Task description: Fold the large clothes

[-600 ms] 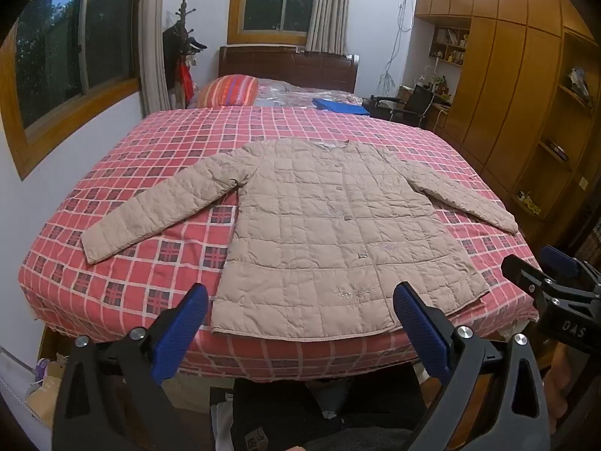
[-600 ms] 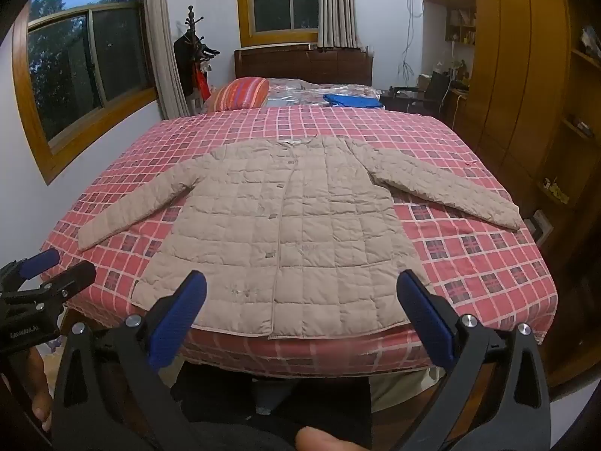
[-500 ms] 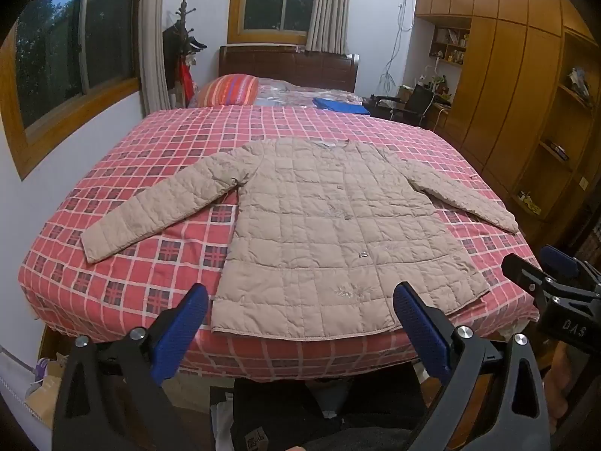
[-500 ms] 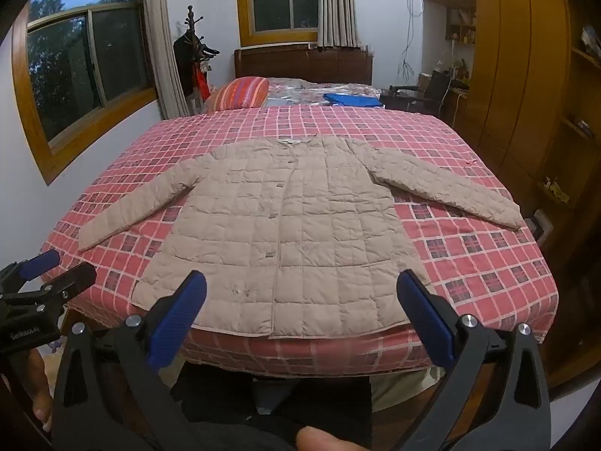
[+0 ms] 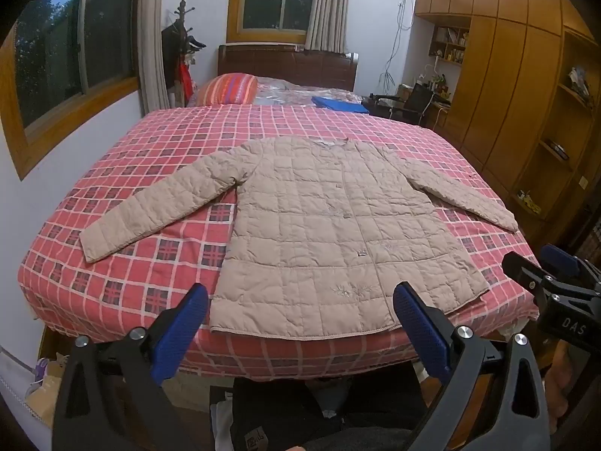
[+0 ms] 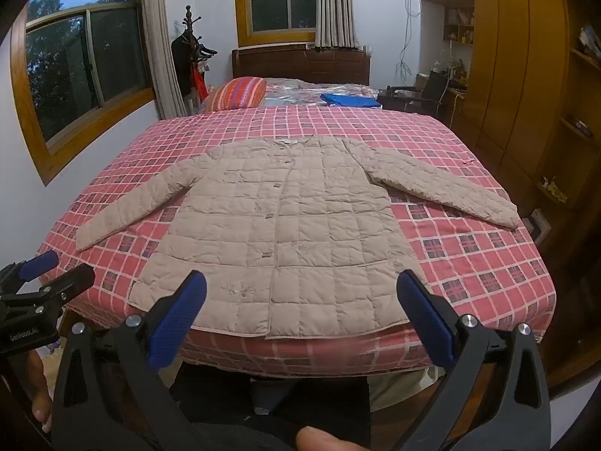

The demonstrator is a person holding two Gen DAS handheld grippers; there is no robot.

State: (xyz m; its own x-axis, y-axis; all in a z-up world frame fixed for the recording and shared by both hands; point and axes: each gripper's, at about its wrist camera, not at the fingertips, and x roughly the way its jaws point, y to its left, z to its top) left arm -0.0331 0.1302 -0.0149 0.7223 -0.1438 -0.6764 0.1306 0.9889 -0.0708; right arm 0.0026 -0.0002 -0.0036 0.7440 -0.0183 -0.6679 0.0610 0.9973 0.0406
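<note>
Nearest of all, the left gripper (image 5: 300, 323) is held wide open, with nothing between its blue pads (image 5: 180, 332). The right gripper (image 6: 302, 319) is held wide open too, and nothing is gripped by it. Both are kept back at the foot of the bed (image 5: 112, 300), clear of the cloth. It is likely that they are kept there so the whole coat can be looked over before a first hold is picked.

Just past the grippers, the coat (image 5: 330, 233) is laid flat on the red checked cover, front side up, with its buttons done up. Its bottom hem (image 5: 300, 332) is lined up near the foot edge of the bed, so it can be reached with ease. It looks as if no fold has been made yet.

Farther out, both sleeves are spread wide to the sides. The left sleeve (image 5: 157, 206) is stretched toward the wall side, and the right sleeve (image 6: 443, 188) toward the cupboards. They seem to be spread so each can be folded in over the middle.

Farthest away, a striped pillow (image 5: 227, 88) and a blue thing (image 5: 340, 104) are left by the headboard, well apart from the coat.
</note>
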